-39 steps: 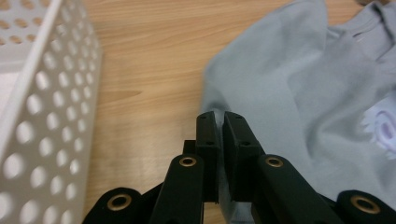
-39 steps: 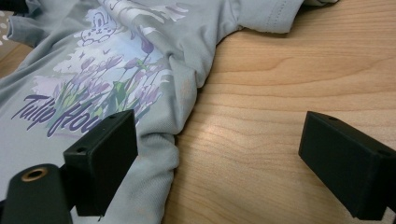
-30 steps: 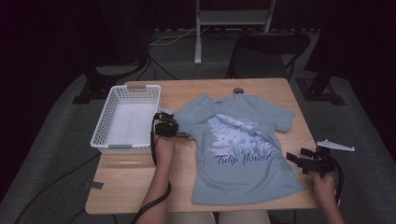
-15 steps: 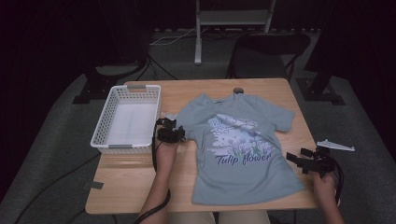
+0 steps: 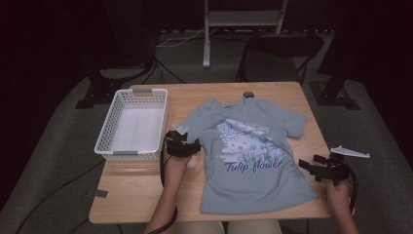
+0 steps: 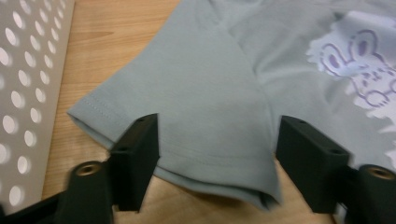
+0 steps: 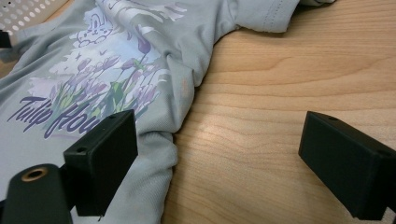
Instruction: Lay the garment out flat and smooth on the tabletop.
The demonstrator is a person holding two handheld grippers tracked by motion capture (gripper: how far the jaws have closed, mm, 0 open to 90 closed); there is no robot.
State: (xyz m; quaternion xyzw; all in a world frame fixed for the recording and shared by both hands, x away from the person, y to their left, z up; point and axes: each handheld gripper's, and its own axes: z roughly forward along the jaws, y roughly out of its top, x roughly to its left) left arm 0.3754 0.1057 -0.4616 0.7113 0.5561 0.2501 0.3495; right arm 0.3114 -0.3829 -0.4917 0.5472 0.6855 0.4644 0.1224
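A light grey-blue T-shirt (image 5: 248,146) printed "Tulip flower" lies face up on the wooden table (image 5: 204,97). My left gripper (image 5: 194,146) rests at the shirt's left sleeve, beside the basket. In the left gripper view its jaws have just been opening and now stand apart (image 6: 217,135). The sleeve's hem (image 6: 201,158) lies between them and the pads are off the cloth. My right gripper (image 5: 309,165) sits at the shirt's lower right edge. Its jaws are wide open (image 7: 224,140) over bare wood, and the left one rests against the shirt's rumpled side (image 7: 154,154).
A white perforated basket (image 5: 104,131) stands on the table's left, close to my left hand. A small dark round object (image 5: 248,94) lies at the far edge by the collar. A piece of tape (image 5: 100,193) sits near the front left corner. A chair (image 5: 280,48) stands behind the table.
My left gripper has slid toward the person and slightly right, from the basket's corner to the sleeve's hem. The right gripper has stayed put.
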